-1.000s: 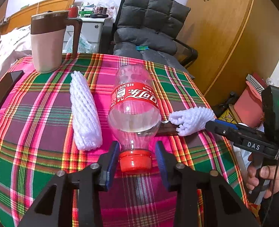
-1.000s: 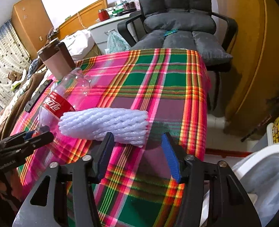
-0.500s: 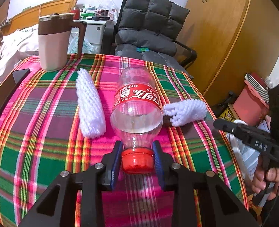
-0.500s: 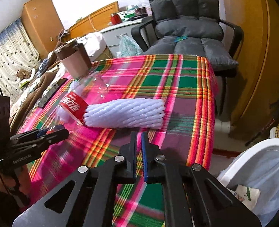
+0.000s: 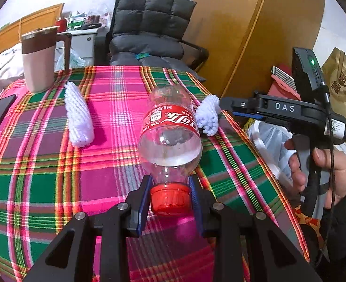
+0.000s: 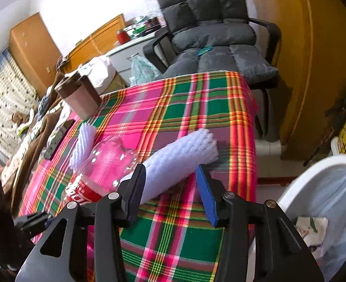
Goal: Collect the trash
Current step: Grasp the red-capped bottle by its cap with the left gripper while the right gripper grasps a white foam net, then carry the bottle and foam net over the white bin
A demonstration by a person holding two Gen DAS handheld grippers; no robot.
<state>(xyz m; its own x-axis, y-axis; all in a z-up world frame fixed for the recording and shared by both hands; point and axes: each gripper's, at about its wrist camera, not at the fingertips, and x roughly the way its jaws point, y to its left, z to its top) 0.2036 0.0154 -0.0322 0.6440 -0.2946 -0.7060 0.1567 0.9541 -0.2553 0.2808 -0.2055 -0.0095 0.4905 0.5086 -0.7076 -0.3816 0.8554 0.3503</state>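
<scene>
Both wrist views looked steeply down, close over the table (image 5: 43, 176), sharing the bottle (image 5: 170, 136) and chair (image 6: 210, 35).

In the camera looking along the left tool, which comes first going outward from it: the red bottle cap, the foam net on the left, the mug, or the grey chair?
1. Red bottle cap: right between the left tool's fingers.
2. Foam net: mid-table, left of the bottle.
3. Mug: far left corner of the table.
4. Grey chair: beyond the table's far edge.
</scene>
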